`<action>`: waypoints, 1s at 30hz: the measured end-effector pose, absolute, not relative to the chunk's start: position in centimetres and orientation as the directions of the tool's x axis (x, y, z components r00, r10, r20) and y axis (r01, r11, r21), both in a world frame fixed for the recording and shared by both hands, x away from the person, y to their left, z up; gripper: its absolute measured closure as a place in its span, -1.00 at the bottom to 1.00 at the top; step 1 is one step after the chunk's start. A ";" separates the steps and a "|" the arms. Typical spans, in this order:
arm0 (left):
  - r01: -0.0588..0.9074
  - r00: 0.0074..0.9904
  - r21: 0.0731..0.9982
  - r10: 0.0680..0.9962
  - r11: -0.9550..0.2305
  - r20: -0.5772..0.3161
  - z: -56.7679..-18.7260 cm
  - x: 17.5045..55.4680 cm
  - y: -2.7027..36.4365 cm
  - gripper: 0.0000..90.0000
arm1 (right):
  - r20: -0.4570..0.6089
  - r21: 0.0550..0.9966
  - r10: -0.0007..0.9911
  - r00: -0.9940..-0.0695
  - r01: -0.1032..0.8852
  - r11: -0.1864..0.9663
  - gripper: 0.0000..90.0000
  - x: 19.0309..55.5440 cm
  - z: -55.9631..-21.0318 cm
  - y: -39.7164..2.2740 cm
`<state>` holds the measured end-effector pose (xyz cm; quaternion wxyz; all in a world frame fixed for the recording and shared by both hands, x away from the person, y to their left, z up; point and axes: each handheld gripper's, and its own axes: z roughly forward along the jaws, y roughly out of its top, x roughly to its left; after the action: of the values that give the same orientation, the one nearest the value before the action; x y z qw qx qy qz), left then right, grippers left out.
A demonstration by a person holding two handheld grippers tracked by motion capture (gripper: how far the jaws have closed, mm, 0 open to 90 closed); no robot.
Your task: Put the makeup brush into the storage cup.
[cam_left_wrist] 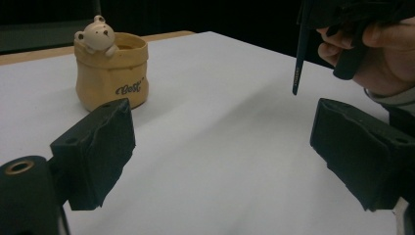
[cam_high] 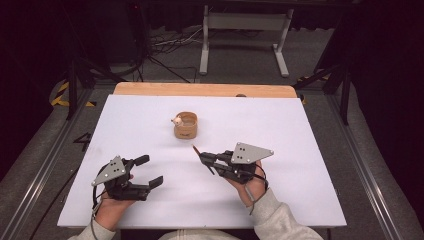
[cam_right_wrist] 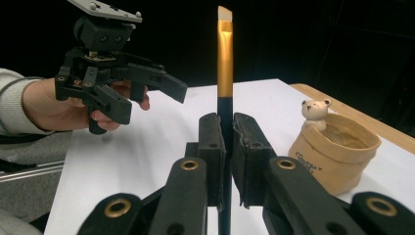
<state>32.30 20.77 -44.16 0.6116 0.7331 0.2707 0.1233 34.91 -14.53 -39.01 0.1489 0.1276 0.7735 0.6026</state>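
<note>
My right gripper (cam_high: 206, 160) is shut on a slim brush (cam_high: 196, 149) whose tip points toward a tan bag-shaped cup (cam_high: 185, 125) with a small bear on its rim. In the right gripper view the jaws (cam_right_wrist: 226, 142) pinch the brush (cam_right_wrist: 225, 63) on its black handle. Its gold ferrule and pale angled tip stand above them, and the cup (cam_right_wrist: 337, 152) is to the right. My left gripper (cam_high: 152, 171) rests at the near left, open with nothing between its jaws. Along the left gripper (cam_left_wrist: 227, 147) I see the cup (cam_left_wrist: 110, 78) and the brush handle (cam_left_wrist: 299, 54) hanging down.
A white sheet (cam_high: 300, 150) covers the table, with a wooden strip (cam_high: 200, 90) along the far edge. On the floor beyond stand a white metal frame (cam_high: 245, 30) and loose cables (cam_high: 165, 50). Metal rails (cam_high: 45, 165) run beside the table.
</note>
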 end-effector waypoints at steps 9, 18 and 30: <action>0.234 0.836 0.970 0.524 -0.074 -0.162 -42.8 32.6 20.3 -0.72 | -0.078 0.973 0.370 -0.926 0.010 0.230 0.86 34.9 -39.5 -14.3; 0.242 0.852 0.967 0.494 -0.076 -0.175 -41.0 33.3 18.5 -0.67 | -0.075 0.972 0.373 -0.925 0.016 0.234 0.86 35.1 -39.8 -14.1; 0.241 0.868 0.967 0.465 -0.087 -0.175 -39.6 34.2 16.3 -0.66 | -0.076 0.974 0.378 -0.923 0.013 0.227 0.86 35.1 -39.7 -14.3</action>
<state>34.24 16.32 -39.60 0.6312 0.7319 0.2410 0.0886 35.06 -14.26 -39.74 0.1500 0.1272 0.7687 0.6086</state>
